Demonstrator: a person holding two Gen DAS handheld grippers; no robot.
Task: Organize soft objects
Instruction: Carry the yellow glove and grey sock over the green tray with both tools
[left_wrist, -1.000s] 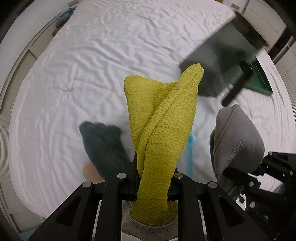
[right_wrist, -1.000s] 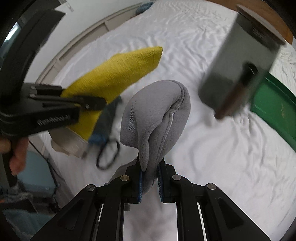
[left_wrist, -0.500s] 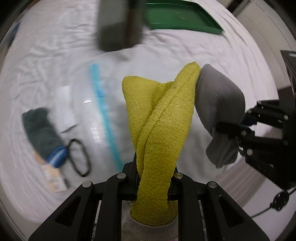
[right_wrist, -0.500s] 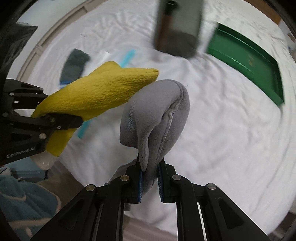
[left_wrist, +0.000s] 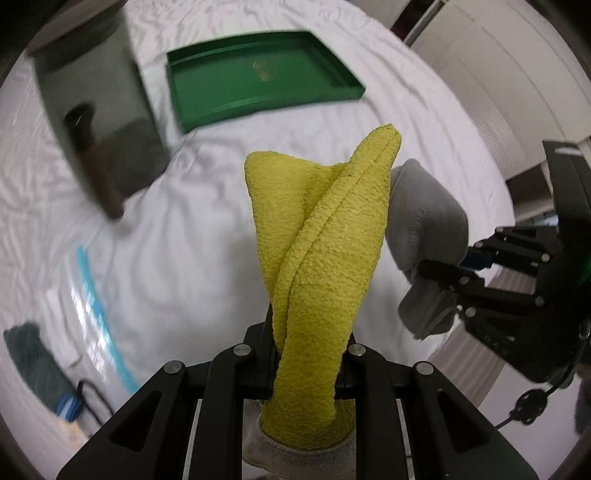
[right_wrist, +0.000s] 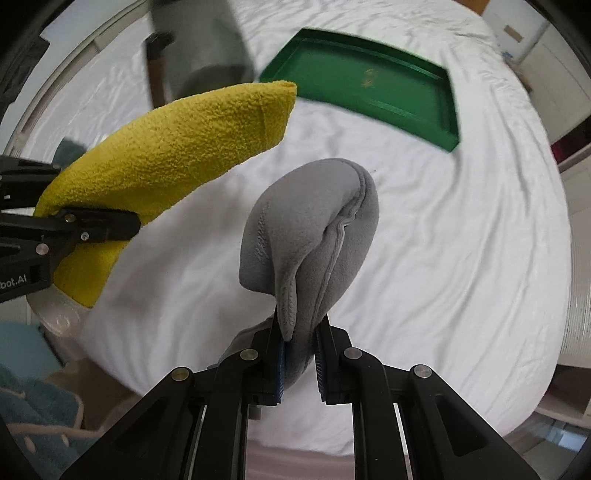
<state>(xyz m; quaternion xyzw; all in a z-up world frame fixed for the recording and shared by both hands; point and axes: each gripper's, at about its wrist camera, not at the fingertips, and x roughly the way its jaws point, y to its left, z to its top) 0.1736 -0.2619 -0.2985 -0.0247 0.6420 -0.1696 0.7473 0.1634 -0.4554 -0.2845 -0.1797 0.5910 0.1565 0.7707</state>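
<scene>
My left gripper (left_wrist: 308, 350) is shut on a yellow fuzzy sock (left_wrist: 325, 236), which stands up between the fingers. The sock also shows in the right wrist view (right_wrist: 166, 147), with the left gripper (right_wrist: 92, 229) at the left edge. My right gripper (right_wrist: 299, 354) is shut on a grey fleece pouch (right_wrist: 310, 236), also seen in the left wrist view (left_wrist: 421, 225) to the right of the sock. Both are held above a white bed (right_wrist: 461, 240). A green tray (left_wrist: 258, 81) lies ahead on the bed, also in the right wrist view (right_wrist: 369, 92).
A dark grey box with a brown handle (left_wrist: 96, 122) stands left of the tray. A clear bag with a blue strip (left_wrist: 96, 306), a dark green rolled cloth (left_wrist: 33, 362) and a black loop (left_wrist: 92, 398) lie at the left. The bed edge (right_wrist: 406, 435) is close below.
Both grippers have swung right across the bed with their items still held. The green tray and grey box have come into view ahead; the dark cloth has slid to the far left.
</scene>
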